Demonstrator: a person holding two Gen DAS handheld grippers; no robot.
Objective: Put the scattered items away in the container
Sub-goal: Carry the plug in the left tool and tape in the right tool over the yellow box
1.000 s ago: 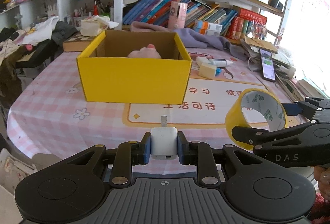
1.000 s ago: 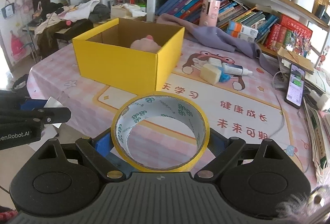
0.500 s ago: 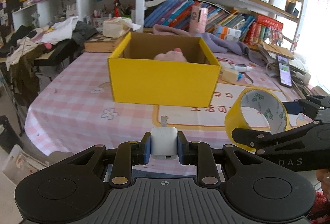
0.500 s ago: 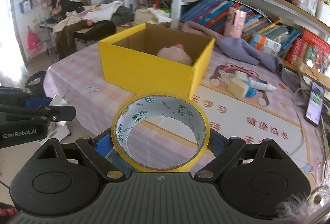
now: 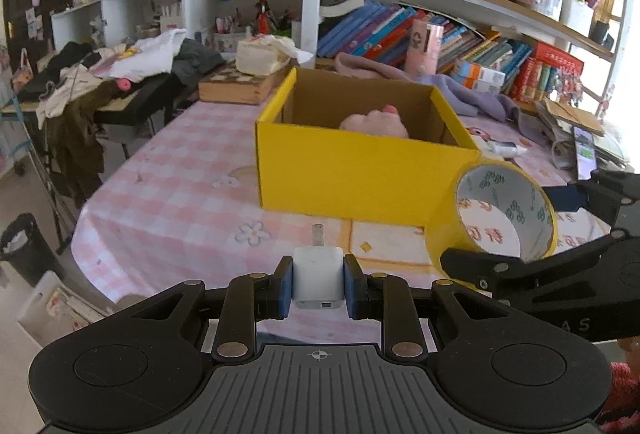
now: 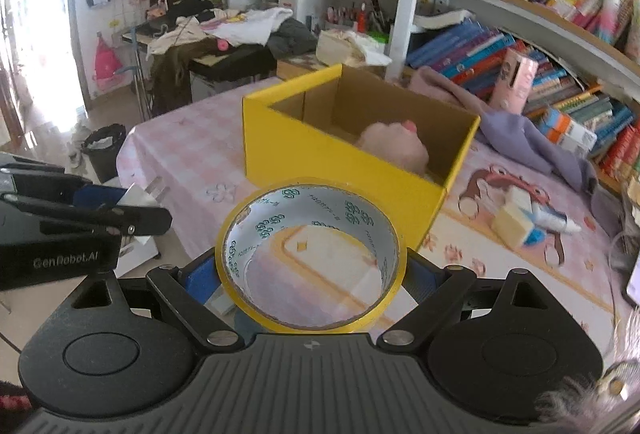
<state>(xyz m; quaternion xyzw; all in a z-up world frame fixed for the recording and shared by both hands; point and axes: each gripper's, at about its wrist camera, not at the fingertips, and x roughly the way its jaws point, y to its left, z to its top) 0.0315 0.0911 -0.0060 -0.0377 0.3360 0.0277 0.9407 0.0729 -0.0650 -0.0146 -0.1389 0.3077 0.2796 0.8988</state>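
Observation:
A yellow cardboard box (image 5: 360, 170) stands open on the pink checked table (image 5: 168, 194), with a pink plush toy (image 5: 374, 124) inside. My left gripper (image 5: 319, 280) is shut on a white charger plug (image 5: 319, 274), held in front of the table's near edge. My right gripper (image 6: 308, 274) is shut on a yellow tape roll (image 6: 310, 258), held beside the left one; the roll (image 5: 500, 218) also shows in the left wrist view. The box (image 6: 352, 154) and toy (image 6: 394, 148) show ahead in the right wrist view, where the charger (image 6: 144, 196) shows at left.
A yellow eraser block (image 6: 510, 226) and a white tube (image 6: 554, 220) lie on the table mat right of the box. A purple cloth (image 6: 520, 138) and bookshelves stand behind. A phone (image 5: 584, 154) lies at far right. A black bin (image 5: 24, 246) stands on the floor left.
Both grippers have swung left and back from the table; the box now sits further right and farther off in both views. The holds on the charger and the tape are unchanged.

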